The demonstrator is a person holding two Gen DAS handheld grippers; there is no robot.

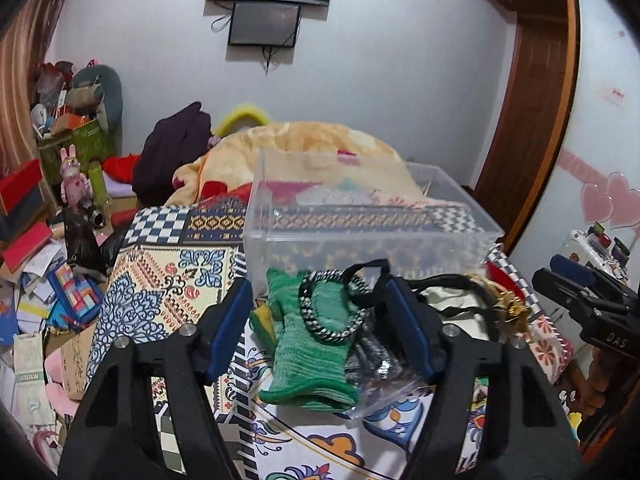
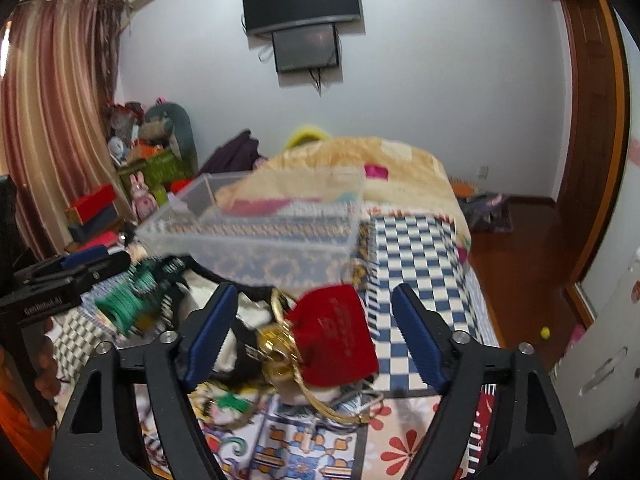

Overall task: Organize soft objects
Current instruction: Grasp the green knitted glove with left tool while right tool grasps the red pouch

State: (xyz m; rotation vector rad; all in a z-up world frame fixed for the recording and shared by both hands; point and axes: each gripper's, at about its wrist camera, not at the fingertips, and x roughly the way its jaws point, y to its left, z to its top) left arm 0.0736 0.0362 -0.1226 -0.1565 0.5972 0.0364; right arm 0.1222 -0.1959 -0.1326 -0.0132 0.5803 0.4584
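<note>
two claws in frame, both spread, neither pinching anything. left claw (image 1: 320, 328) hangs over the pile on the bed, its blue pads either side of a green knit cloth (image 1: 312, 352) without touching it. a black-and-white braided cord (image 1: 332, 312) lies looped on top of the green cloth, and a crumpled clear plastic bag (image 1: 384, 376) sits just right of it, partly under the cloth's edge.

right claw (image 2: 312, 332) is also wide apart, hovering above a red pouch (image 2: 336, 332) with a gold clasp and gold cord (image 2: 276, 344); blurred here, so contact can't be told. white fabric with black straps (image 1: 452, 304) lies between the two piles.

container: one clear plastic box (image 1: 360, 216), open top, sits on the patterned bedspread (image 1: 160, 272) just behind the pile. nothing visible inside it; the bedspread pattern and an orange blanket (image 1: 312, 140) show through its walls. all soft items are outside the box, in front of it.
</note>
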